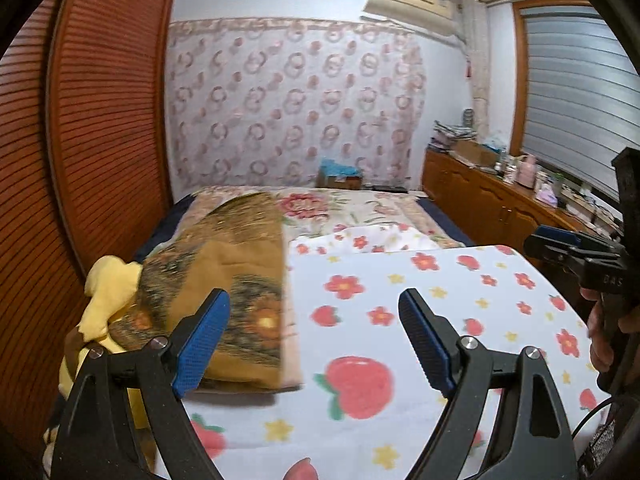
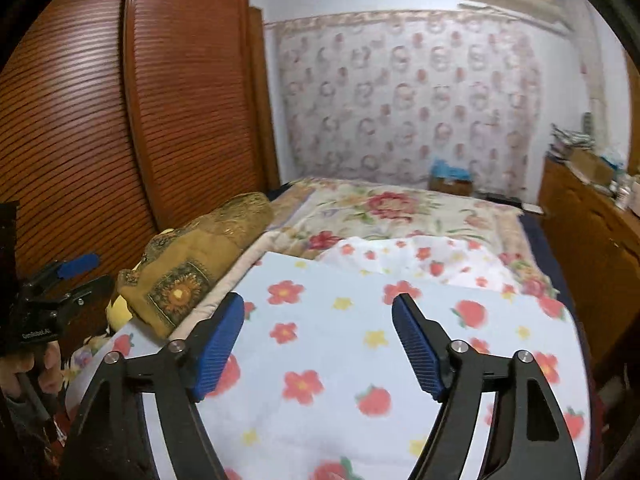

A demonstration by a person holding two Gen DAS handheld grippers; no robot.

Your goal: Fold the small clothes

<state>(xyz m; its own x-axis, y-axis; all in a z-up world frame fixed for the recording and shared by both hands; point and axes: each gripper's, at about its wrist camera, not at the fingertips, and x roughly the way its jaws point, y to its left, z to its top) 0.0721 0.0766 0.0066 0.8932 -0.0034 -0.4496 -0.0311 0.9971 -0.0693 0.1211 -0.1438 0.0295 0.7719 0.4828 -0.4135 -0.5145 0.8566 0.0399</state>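
A small white garment printed with red flowers and strawberries lies crumpled on the bed beyond a flat white board or cloth with the same print; the garment also shows in the right wrist view, past the printed sheet. My left gripper is open and empty above the sheet's near left part. My right gripper is open and empty above the sheet's middle. Each gripper shows at the edge of the other's view: the right gripper and the left gripper.
A folded brown patterned blanket and a yellow cloth lie at the bed's left. Louvred wooden wardrobe doors stand at left. A wooden cabinet with clutter runs along the right. A floral quilt covers the bed.
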